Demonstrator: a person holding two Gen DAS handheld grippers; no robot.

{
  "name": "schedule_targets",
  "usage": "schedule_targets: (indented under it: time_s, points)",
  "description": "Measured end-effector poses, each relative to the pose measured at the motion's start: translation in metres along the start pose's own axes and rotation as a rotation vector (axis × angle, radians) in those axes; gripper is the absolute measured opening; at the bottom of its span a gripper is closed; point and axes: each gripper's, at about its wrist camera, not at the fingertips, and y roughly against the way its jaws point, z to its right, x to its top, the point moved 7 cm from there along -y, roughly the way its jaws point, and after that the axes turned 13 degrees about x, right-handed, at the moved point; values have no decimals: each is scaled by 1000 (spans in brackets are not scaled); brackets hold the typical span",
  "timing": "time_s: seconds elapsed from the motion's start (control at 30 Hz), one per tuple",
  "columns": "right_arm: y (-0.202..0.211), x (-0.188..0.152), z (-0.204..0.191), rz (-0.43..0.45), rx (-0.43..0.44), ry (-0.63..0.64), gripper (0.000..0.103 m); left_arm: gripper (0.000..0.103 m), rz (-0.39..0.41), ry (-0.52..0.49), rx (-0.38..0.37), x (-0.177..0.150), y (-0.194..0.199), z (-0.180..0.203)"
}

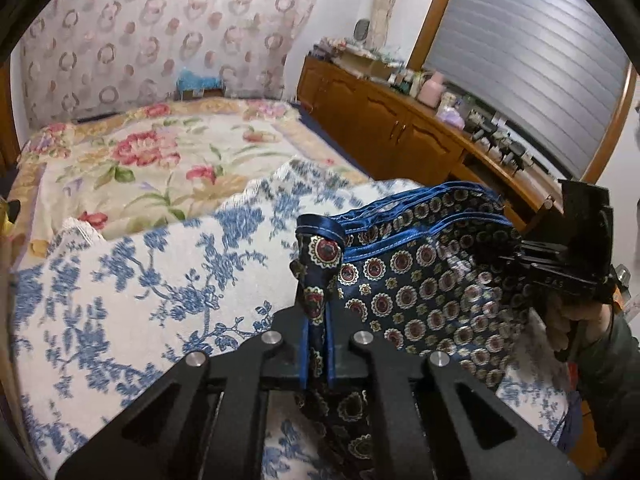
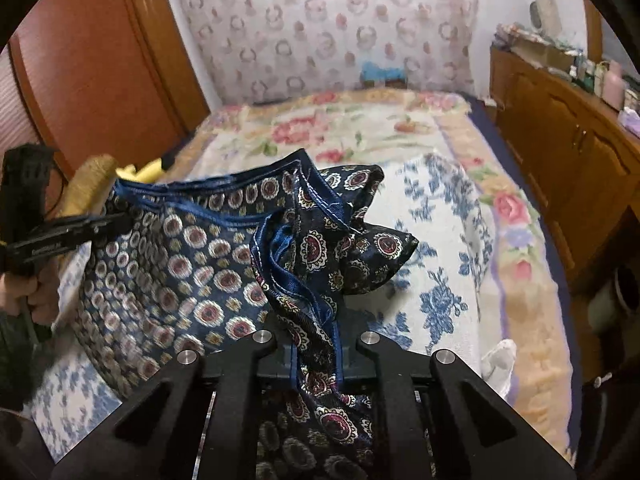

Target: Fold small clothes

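Note:
A dark blue patterned garment (image 1: 420, 272) with a shiny blue hem hangs stretched between my two grippers above the bed. My left gripper (image 1: 318, 320) is shut on one bunched corner of it. My right gripper (image 2: 316, 332) is shut on the other bunched corner (image 2: 320, 248). The right gripper shows at the right of the left wrist view (image 1: 560, 256). The left gripper shows at the left of the right wrist view (image 2: 60, 236). The garment's middle (image 2: 180, 272) sags between them.
A blue-and-white floral towel (image 1: 140, 280) lies on the bed over a floral blanket (image 1: 160, 160). A wooden cabinet (image 1: 380, 120) with clutter runs along the right. A wooden headboard (image 2: 100, 60) stands at the left. A white cloth (image 2: 498, 364) lies near the bed's right edge.

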Motion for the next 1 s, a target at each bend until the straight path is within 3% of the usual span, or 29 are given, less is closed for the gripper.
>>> schedule_targets:
  time_s: [0.4, 1.0]
  points:
    - [14, 36, -72, 103, 33, 123, 8, 4, 143, 39, 58, 5, 83, -33]
    - [-60, 131, -231, 82, 178, 463, 8, 4, 306, 246, 267, -26, 189, -173]
